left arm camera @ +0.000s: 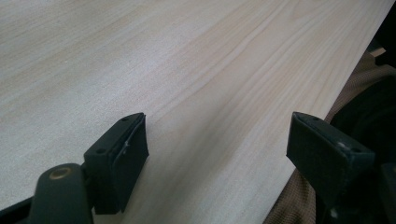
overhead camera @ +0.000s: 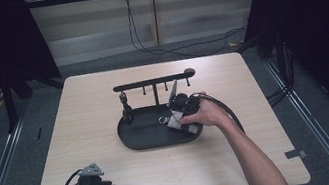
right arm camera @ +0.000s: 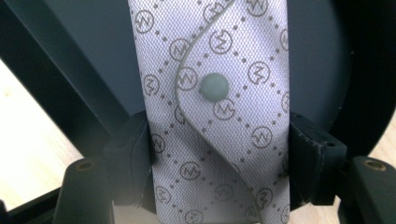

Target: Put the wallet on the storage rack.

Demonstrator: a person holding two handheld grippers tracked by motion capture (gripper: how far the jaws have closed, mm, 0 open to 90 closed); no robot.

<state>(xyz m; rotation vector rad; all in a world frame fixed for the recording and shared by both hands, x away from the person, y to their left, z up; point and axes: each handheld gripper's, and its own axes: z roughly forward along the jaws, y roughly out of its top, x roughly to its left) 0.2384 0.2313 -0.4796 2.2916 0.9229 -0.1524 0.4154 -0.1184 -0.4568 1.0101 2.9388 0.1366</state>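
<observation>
My right gripper (right arm camera: 219, 163) is clenched across the pouch (right arm camera: 215, 121), soft, light fabric, best held mid-body at six o'clock from its snap (right arm camera: 214, 87); my left gripper (left arm camera: 224, 154) stands released.

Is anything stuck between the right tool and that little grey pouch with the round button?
No. The right tool is already shut on the grey patterned pouch, with both pads pressing its sides above the black tray.
</observation>
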